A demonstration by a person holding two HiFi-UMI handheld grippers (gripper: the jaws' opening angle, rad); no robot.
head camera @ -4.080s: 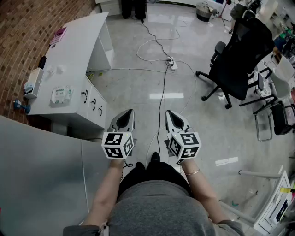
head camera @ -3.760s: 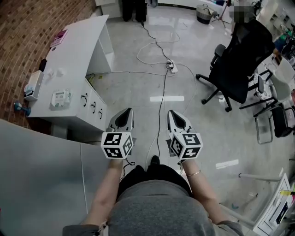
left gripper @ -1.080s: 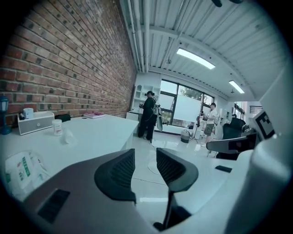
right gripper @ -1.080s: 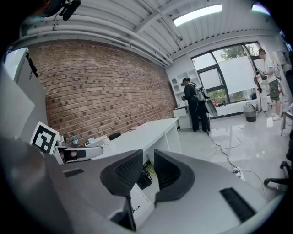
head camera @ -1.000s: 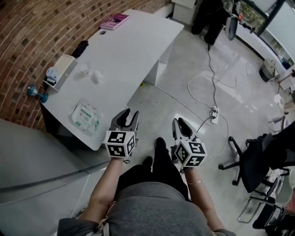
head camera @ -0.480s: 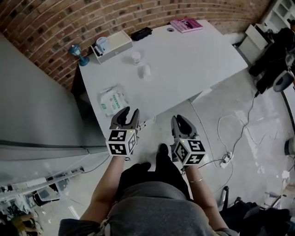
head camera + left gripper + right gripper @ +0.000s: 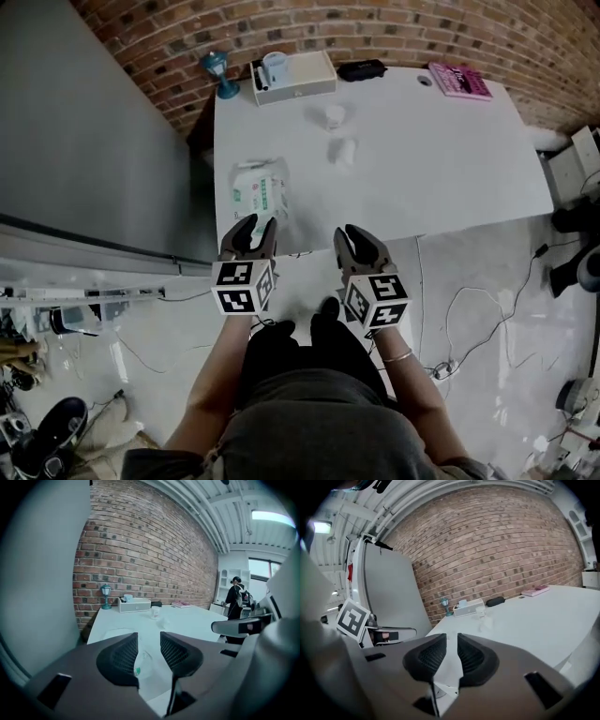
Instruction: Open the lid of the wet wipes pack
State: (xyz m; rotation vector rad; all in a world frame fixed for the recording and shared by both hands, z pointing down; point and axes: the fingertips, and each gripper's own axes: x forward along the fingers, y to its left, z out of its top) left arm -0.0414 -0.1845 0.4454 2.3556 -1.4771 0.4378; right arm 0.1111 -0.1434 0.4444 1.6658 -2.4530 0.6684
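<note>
The wet wipes pack point(image 7: 259, 189), white with a green label, lies flat near the front left corner of the white table point(image 7: 441, 169), its lid down. My left gripper point(image 7: 249, 230) hovers just short of the pack at the table's front edge, open and empty. Through its jaws in the left gripper view point(image 7: 149, 644) I see part of the pack point(image 7: 142, 662) lying beyond them. My right gripper point(image 7: 361, 242) is open too, over the table's front edge to the right of the pack. In the right gripper view point(image 7: 449, 653) only bare tabletop shows between the jaws.
Along the table's back edge stand a blue lamp-like ornament point(image 7: 218, 73), a white box with a cup point(image 7: 292, 75), a black case point(image 7: 361, 68) and a pink book point(image 7: 459, 80). Two small white items point(image 7: 339, 133) sit mid-table. A grey partition point(image 7: 84, 131) rises on the left. Cables point(image 7: 469, 309) lie on the floor.
The view has swung round until the table lies straight ahead. Both grippers have come up to its front edge near the pack. Their jaws look unchanged.
</note>
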